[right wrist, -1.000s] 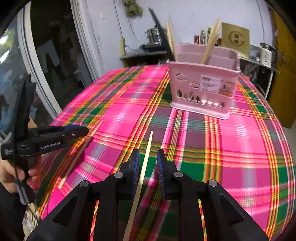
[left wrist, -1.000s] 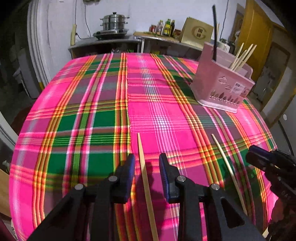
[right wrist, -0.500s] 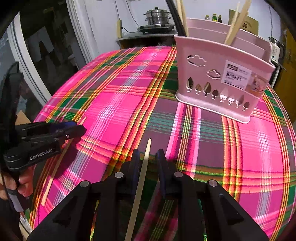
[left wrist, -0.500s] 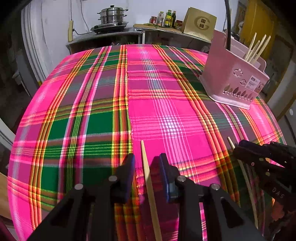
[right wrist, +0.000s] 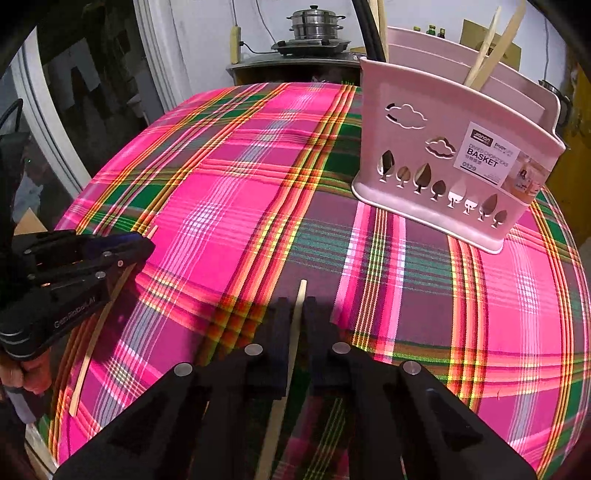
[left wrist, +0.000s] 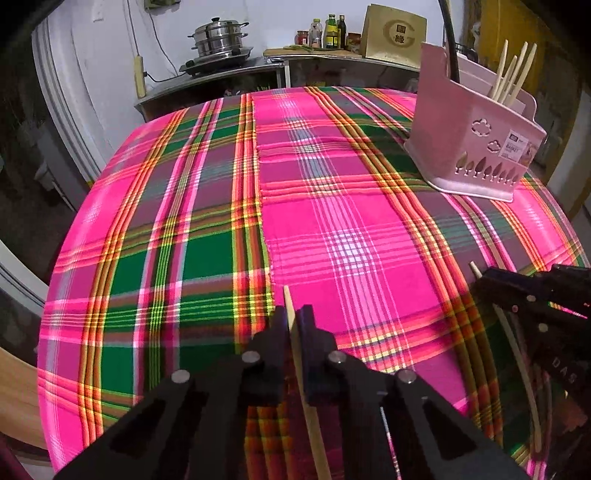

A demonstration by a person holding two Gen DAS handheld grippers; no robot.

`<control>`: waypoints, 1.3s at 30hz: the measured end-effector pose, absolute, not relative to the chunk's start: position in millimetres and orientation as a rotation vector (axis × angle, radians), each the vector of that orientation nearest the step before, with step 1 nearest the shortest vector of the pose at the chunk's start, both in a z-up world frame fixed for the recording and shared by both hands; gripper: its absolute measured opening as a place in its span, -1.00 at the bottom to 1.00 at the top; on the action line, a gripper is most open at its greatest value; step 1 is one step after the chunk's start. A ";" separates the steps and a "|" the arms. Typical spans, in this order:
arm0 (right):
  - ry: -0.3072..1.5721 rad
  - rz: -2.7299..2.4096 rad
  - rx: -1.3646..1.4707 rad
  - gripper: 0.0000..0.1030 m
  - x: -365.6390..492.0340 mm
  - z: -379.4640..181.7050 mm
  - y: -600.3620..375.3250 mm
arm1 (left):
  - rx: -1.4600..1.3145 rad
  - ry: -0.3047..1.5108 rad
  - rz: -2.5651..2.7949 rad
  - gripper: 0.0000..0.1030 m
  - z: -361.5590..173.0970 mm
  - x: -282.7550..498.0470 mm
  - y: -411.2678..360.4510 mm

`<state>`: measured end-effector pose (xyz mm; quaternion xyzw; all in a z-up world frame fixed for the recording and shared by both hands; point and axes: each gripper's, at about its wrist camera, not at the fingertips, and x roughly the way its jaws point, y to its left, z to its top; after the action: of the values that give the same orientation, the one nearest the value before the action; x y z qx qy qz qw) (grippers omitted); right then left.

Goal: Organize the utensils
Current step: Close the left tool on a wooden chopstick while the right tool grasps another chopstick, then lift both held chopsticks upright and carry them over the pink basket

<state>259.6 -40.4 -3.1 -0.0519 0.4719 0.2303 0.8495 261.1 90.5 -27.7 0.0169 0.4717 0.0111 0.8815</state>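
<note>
Left gripper (left wrist: 293, 325): jaws closed down onto a wooden chopstick (left wrist: 308, 391), only the stick's width left between the pads. The stick's tip pokes out past the fingertips toward 12 o'clock; its rear runs back under the gripper body to 6 o'clock.

Right gripper (right wrist: 299, 314): jaws likewise pinched on a second chopstick (right wrist: 291, 350), tip protruding toward 12 o'clock, shaft trailing to 6 o'clock.

Cross-check: in the left wrist view the right gripper (left wrist: 480, 280) enters at 3 o'clock with its stick's tip showing ahead of the fingers. In the right wrist view the left gripper (right wrist: 146, 245) enters at 9 o'clock, its stick angled down toward 7 o'clock.

Pink chopstick basket (right wrist: 454, 162) stands upright on the plaid tablecloth (left wrist: 332, 221), at 1 o'clock from the right gripper and near it; at 2 o'clock from the left gripper and farther off. Several pale chopsticks (left wrist: 511, 75) already stand in it, leaning, plus a dark utensil handle (left wrist: 448, 40).

Background, 12 o'clock: a steel steamer pot (left wrist: 218, 37) on a counter, bottles (left wrist: 330, 31) beside a cardboard box (left wrist: 393, 37).
</note>
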 end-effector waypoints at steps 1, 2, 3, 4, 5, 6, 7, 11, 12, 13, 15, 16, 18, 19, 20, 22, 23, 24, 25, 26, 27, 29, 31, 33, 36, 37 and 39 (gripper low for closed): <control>0.995 0.488 -0.103 -0.89 260.3 -2.8 -41.4 | 0.025 0.984 0.020 -0.87 -27.1 261.4 91.8; 0.991 0.488 -0.096 -0.89 260.2 -1.6 -43.1 | 0.010 0.982 0.014 -0.87 -25.6 261.4 93.4; 0.986 0.493 -0.088 -0.90 259.8 0.1 -43.8 | -0.003 0.978 0.004 -0.87 -23.3 260.6 94.3; 0.976 0.502 -0.078 -0.90 259.3 3.1 -44.9 | -0.008 0.973 -0.001 -0.88 -21.2 260.3 94.1; 0.969 0.503 -0.076 -0.90 258.8 5.7 -45.5 | -0.009 0.965 -0.002 -0.88 -18.4 259.6 93.1; 0.961 0.504 -0.074 -0.90 258.1 8.7 -46.8 | -0.010 0.956 -0.007 -0.88 -14.9 259.0 91.9; 0.950 0.506 -0.069 -0.90 257.8 13.0 -48.1 | -0.015 0.946 -0.014 -0.88 -10.5 258.2 91.1; 0.892 0.516 -0.045 -0.90 253.9 36.5 -56.5 | -0.024 0.896 -0.031 -0.89 12.5 253.1 87.3; 0.883 0.517 -0.041 -0.90 253.6 40.5 -58.2 | -0.025 0.882 -0.034 -0.89 18.9 252.1 87.0; 0.865 0.517 -0.032 -0.90 252.6 48.6 -62.1 | -0.027 0.867 -0.038 -0.89 26.3 250.6 85.5; 0.837 0.513 -0.021 -0.90 250.6 61.0 -67.8 | -0.028 0.834 -0.047 -0.89 41.9 247.3 82.9; 0.822 0.511 -0.014 -0.90 249.3 67.4 -71.1 | -0.029 0.818 -0.050 -0.89 49.1 245.7 81.7; 0.798 0.508 -0.006 -0.90 246.5 78.0 -76.0 | -0.032 0.785 -0.059 -0.89 64.2 242.1 80.0; 0.781 0.506 0.001 -0.90 244.2 85.8 -80.0 | -0.033 0.768 -0.062 -0.89 71.9 239.9 78.8; 0.766 0.505 0.007 -0.90 242.0 91.8 -82.4 | -0.034 0.755 -0.067 -0.89 78.4 237.9 77.6; 0.740 0.503 0.015 -0.90 237.4 102.7 -87.7 | -0.037 0.728 -0.074 -0.89 89.7 233.9 75.7; 0.728 0.502 0.019 -0.90 234.0 107.3 -89.8 | -0.036 0.717 -0.078 -0.89 94.5 232.2 74.8; 0.715 0.500 0.023 -0.90 230.6 111.5 -92.8 | -0.037 0.708 -0.082 -0.89 98.7 230.5 74.6; 0.708 0.501 0.026 -0.90 229.5 113.2 -94.7 | -0.038 0.702 -0.084 -0.89 102.0 228.6 73.6; 0.696 0.501 0.032 -0.90 225.9 117.9 -98.4 | -0.039 0.697 -0.086 -0.89 104.3 226.5 72.6; 0.688 0.499 0.034 -0.90 223.8 120.3 -101.3 | -0.039 0.693 -0.090 -0.89 105.8 224.6 71.9; 0.678 0.496 0.040 -0.90 219.5 123.0 -106.1 | -0.040 0.690 -0.095 -0.89 107.1 219.7 69.6; 0.672 0.496 0.045 -0.90 214.4 124.1 -111.3 | -0.036 0.686 -0.101 -0.89 108.1 213.5 66.8; 0.667 0.496 0.045 -0.90 209.8 125.1 -115.7 | -0.032 0.677 -0.103 -0.89 109.8 207.0 64.4; 0.656 0.496 0.048 -0.90 199.5 128.1 -122.6 | -0.031 0.670 -0.113 -0.89 112.7 197.4 61.4; 0.653 0.497 0.046 -0.90 194.6 129.7 -124.6 | -0.025 0.666 -0.114 -0.89 113.4 193.3 60.1; 0.648 0.496 0.037 -0.90 188.3 131.2 -126.9 | -0.020 0.662 -0.116 -0.89 114.9 185.6 59.2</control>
<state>188.3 -126.9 131.2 0.0182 0.3149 0.2411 0.9178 185.6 59.2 114.9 -0.0100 0.3249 -0.0569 0.9440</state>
